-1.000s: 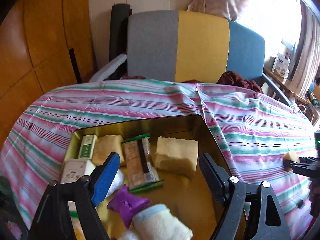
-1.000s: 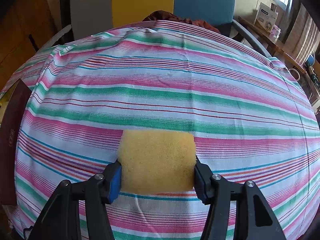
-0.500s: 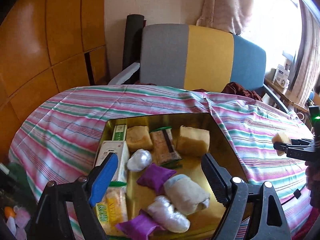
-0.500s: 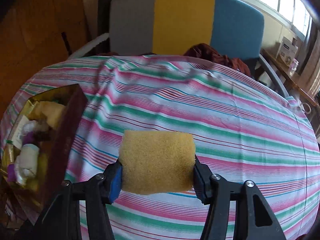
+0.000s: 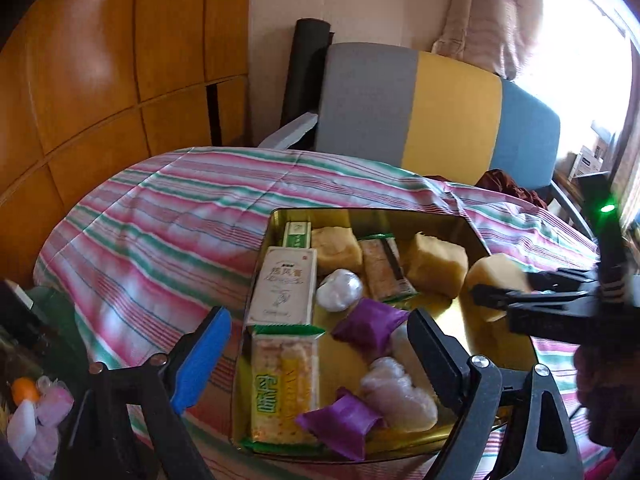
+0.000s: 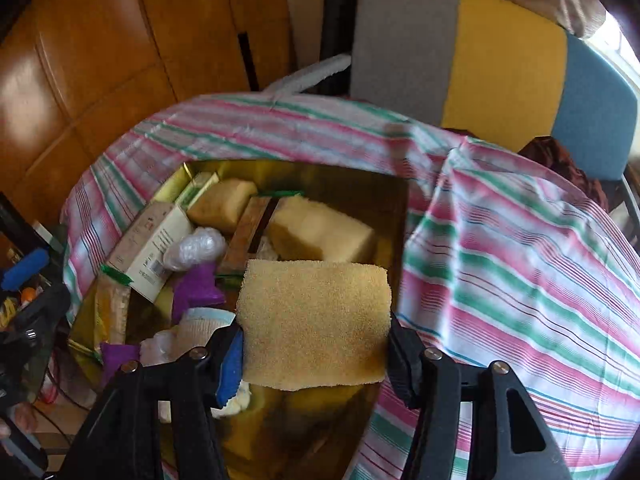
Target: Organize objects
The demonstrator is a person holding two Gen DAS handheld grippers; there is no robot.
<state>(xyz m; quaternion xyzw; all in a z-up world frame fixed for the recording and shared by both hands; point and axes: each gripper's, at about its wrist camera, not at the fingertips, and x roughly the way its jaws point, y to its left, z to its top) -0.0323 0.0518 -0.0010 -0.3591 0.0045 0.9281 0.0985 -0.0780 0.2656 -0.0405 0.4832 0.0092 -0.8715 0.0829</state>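
The yellow sponge (image 6: 314,322) sits clamped between the two pads of the right hand-held gripper (image 6: 314,354), which is part closed on its sides, and it hangs above the near right part of the gold tin (image 6: 360,184); in the left wrist view the same sponge (image 5: 494,276) shows at the tin's right edge, pinched in the black fingers of that gripper. The tin (image 5: 360,213) rests on the counter under a pink, green and white striped cloth (image 5: 180,224). Inside it lie two more yellow sponge blocks (image 5: 438,266), a white carton (image 5: 285,286) with a narrow green and white box (image 5: 297,234) behind it, a brown snack packet (image 5: 382,268), a yellow and green cracker packet (image 5: 284,388), two purple sachets (image 5: 370,326), two clear plastic bundles (image 5: 340,284) and a pale rolled item partly hidden behind the left gripper's finger. The left hand-held gripper (image 5: 316,354) hovers over the near edge of the tin with nothing between its jaws, which are wide apart and opening further; its blue pad (image 5: 200,358) is over the cloth just outside the tin's left wall, the black one over the tin's contents. Behind the counter stands a chair (image 5: 420,104) with a grey, yellow and blue back, beside wooden wall panels (image 5: 100,60). A curtain (image 5: 492,12) hangs by the bright window at upper right.
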